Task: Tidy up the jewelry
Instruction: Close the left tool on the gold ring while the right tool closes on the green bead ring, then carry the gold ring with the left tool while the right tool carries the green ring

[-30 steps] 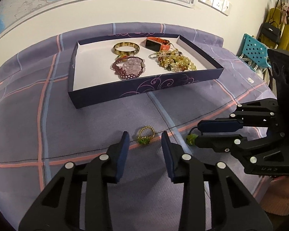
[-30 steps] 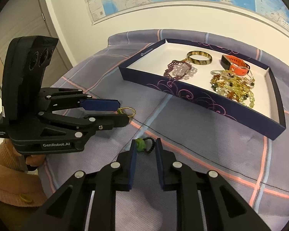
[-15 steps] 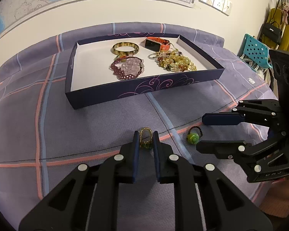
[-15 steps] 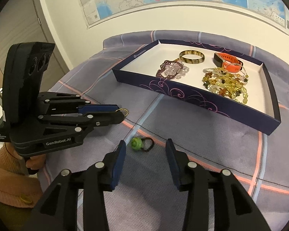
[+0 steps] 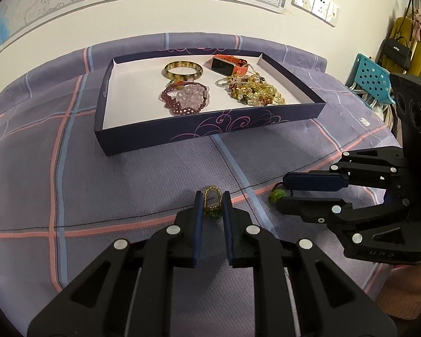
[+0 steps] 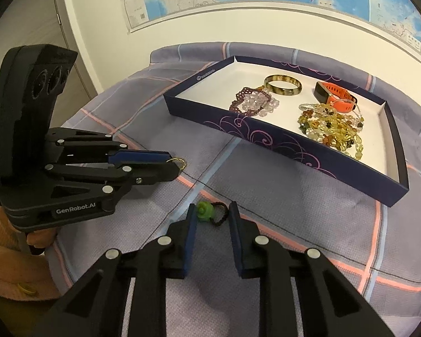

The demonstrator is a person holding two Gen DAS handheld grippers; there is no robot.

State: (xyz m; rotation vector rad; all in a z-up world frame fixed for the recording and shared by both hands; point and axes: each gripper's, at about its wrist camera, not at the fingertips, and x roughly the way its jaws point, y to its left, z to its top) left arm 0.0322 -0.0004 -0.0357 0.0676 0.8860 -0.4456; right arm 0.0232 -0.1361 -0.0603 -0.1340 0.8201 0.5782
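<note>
The left hand-held gripper (image 5: pixel 212 202) is pinching the gold beaded ring (image 5: pixel 212 200); the right hand-held gripper (image 6: pixel 210 219) is closing around the green-flower ring (image 6: pixel 210 214), with the jewelry tray (image 5: pixel 210 133) lying ahead.

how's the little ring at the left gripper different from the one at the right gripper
The gold beaded ring is a thin yellow-gold loop with small green beads at its near end; the black ring is a dark loop bearing one big bright green bead. The left gripper is shut on the gold beaded ring, while the right gripper is closing around the black ring, not yet pressing it. Both lie on the purple cloth, outside the tray.
</note>
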